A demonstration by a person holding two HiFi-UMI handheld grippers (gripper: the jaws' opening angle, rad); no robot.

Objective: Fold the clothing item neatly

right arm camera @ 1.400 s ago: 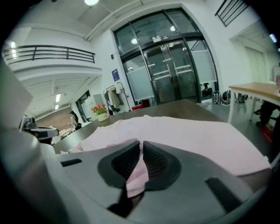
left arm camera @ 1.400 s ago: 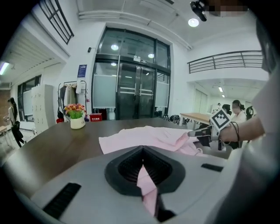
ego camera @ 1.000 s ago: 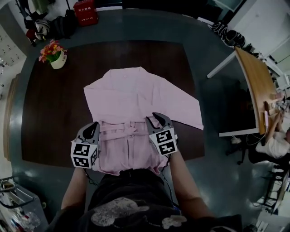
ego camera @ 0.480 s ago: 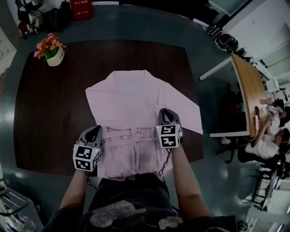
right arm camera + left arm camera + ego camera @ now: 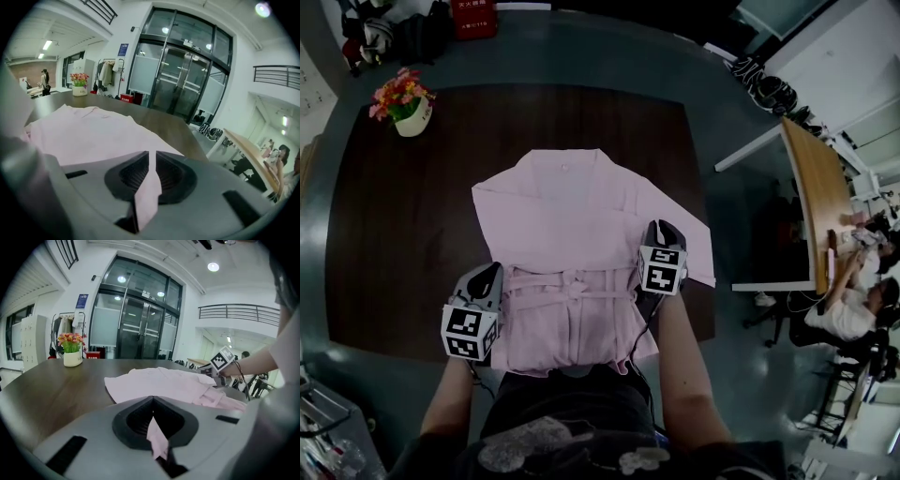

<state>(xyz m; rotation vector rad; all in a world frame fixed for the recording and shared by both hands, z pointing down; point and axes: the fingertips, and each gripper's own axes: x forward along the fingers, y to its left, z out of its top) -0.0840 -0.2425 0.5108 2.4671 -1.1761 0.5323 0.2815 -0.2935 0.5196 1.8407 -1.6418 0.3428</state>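
Pink garment [image 5: 572, 211] flat at frame centre. Left gripper [image 5: 490, 272] clamps its lower-left edge. Right gripper [image 5: 661, 228], jaws just closing, pinches the right side. Lift both evenly and keep the cloth taut through the fold.

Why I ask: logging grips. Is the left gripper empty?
No, the left gripper is shut on a fold of the pink shirt.

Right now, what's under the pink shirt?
The dark wooden table lies under the shirt and shows beyond it at the far, left and right sides. The near hem hangs over the table's edge. Anything flat beneath the cloth is covered and cannot be seen.
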